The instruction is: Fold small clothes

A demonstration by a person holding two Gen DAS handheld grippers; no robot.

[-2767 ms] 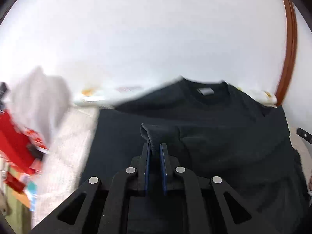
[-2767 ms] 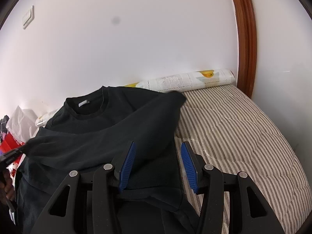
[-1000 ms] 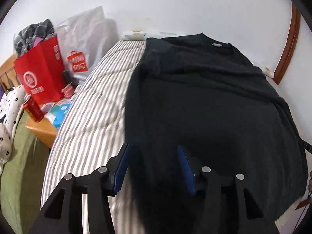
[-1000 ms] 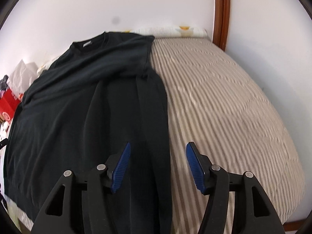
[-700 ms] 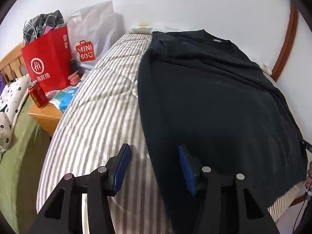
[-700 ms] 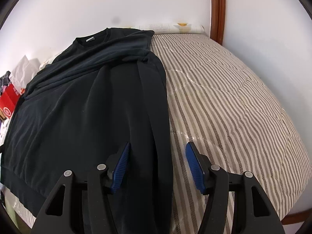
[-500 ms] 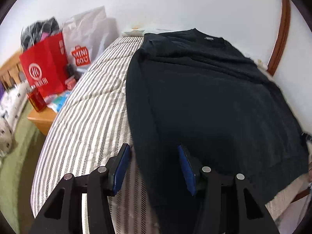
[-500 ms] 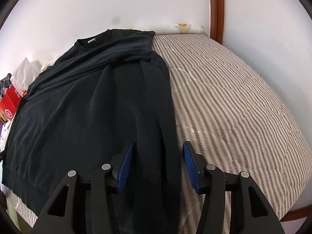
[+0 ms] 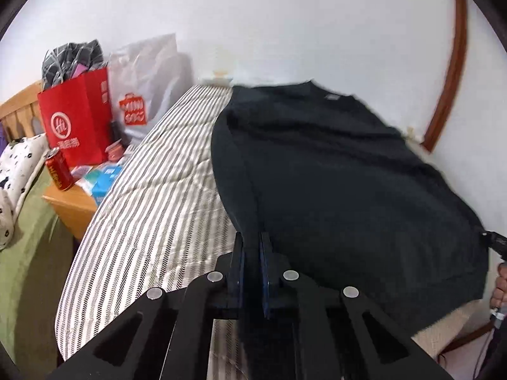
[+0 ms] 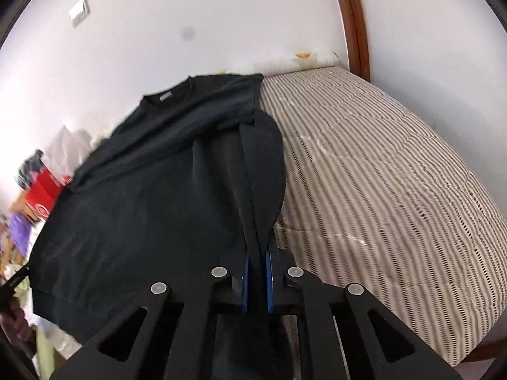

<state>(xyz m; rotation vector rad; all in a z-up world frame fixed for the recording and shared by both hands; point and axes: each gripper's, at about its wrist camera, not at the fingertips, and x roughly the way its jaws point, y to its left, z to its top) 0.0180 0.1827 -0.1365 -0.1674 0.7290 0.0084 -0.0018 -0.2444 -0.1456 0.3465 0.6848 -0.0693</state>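
Note:
A black sweatshirt (image 9: pixel 332 171) lies spread on the striped bed (image 9: pixel 152 196), collar toward the wall. My left gripper (image 9: pixel 251 243) is shut on the sweatshirt's left side edge near the hem and lifts it slightly. In the right wrist view the sweatshirt (image 10: pixel 152 190) shows with a sleeve folded across the chest. My right gripper (image 10: pixel 257 256) is shut on its right side edge, which rises as a fold into the jaws.
A red paper bag (image 9: pixel 76 126) and a white plastic bag (image 9: pixel 149 85) stand left of the bed by a wooden bedside table (image 9: pixel 71 205) with a red can (image 9: pixel 58 172). Striped bedding (image 10: pixel 380 183) extends right. A white wall and a brown door frame (image 10: pixel 351 22) stand behind.
Both grippers were open over the sweatshirt's lower side edges half a second ago. Now both have shut on the fabric and the edges are raised.

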